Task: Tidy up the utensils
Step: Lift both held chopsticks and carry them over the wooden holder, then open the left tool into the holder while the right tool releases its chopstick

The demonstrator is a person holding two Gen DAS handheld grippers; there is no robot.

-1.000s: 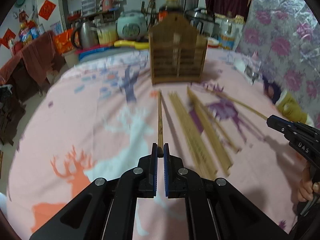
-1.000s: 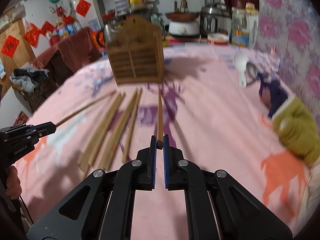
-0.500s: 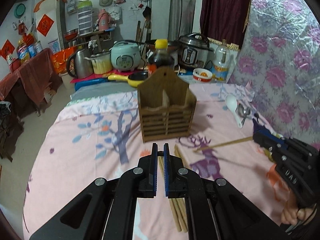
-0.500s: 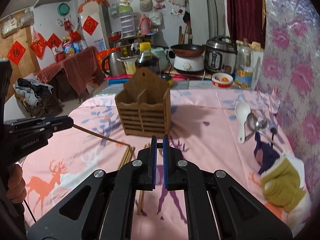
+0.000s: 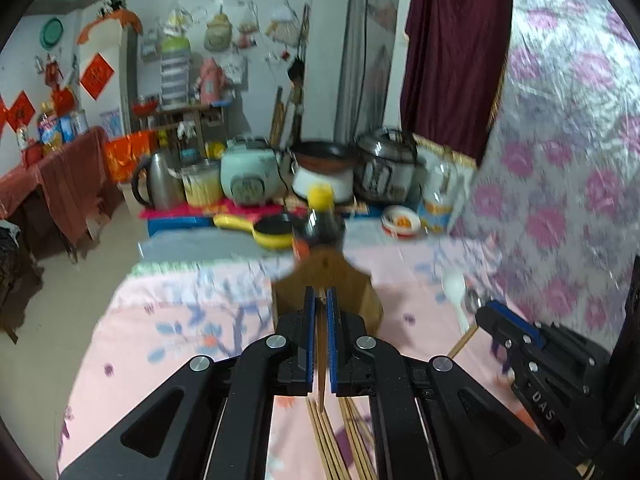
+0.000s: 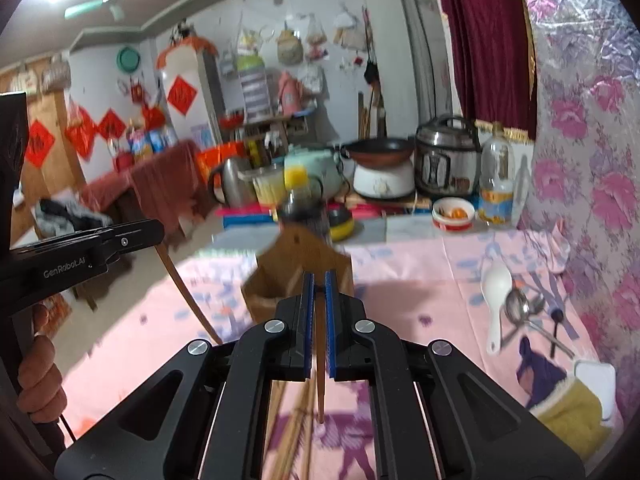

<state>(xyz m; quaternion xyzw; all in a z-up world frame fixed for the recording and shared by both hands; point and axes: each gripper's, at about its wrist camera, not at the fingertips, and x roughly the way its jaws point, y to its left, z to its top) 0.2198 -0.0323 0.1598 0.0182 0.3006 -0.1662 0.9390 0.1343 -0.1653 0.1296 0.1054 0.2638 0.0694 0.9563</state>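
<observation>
My left gripper (image 5: 319,300) is shut on a wooden chopstick (image 5: 321,360) that hangs down between its fingers. My right gripper (image 6: 319,286) is shut on another chopstick (image 6: 320,380), also hanging down. Both are raised above the pink tablecloth, in front of the wooden utensil holder (image 5: 352,280), which also shows in the right wrist view (image 6: 276,276). Several loose chopsticks (image 5: 332,444) lie on the cloth below, seen too in the right wrist view (image 6: 294,436). The right gripper shows in the left wrist view (image 5: 500,320), and the left gripper (image 6: 152,232) with its chopstick shows in the right wrist view.
A white spoon (image 6: 496,292) and metal spoons (image 6: 520,304) lie on the right side of the table, near a yellow and blue cloth (image 6: 560,404). A dark sauce bottle (image 5: 320,224) stands behind the holder. Cookers, a kettle and a pan crowd the far edge.
Both grippers have lifted their chopsticks off the cloth and tilted up, so the chopsticks now hang down. The holder sits lower and nearer in both views.
</observation>
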